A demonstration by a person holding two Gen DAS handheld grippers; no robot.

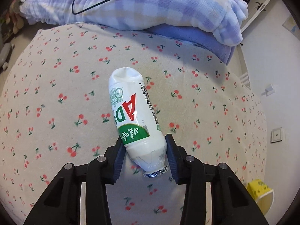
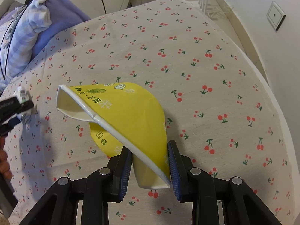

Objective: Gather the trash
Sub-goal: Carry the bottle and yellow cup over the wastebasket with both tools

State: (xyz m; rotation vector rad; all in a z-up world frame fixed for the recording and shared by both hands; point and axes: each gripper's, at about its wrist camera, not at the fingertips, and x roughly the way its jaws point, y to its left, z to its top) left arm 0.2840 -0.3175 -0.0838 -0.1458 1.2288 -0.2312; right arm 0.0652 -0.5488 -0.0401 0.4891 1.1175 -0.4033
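Note:
A crushed white plastic bottle [image 1: 131, 108] with a red and green label lies on the cherry-print bed sheet [image 1: 56, 93], its foil-sealed mouth toward the camera. My left gripper [image 1: 144, 137] has both pads against the bottle's shoulder near the neck. In the right wrist view my right gripper [image 2: 148, 146] is shut on a flattened yellow paper cup [image 2: 127, 112], held a little above the sheet [image 2: 206, 65] with its white rim pointing left. The left gripper [image 2: 13, 108] and the bottle's end [image 2: 22, 93] show at that view's left edge. The yellow cup [image 1: 260, 195] appears at the left view's lower right.
A blue-and-white checked blanket [image 1: 150, 5] on a purple cushion [image 1: 206, 37] lies along the far side of the bed, with a black cable [image 1: 78, 13] over it. A white wall with a socket plate [image 2: 275, 16] borders the bed's right edge.

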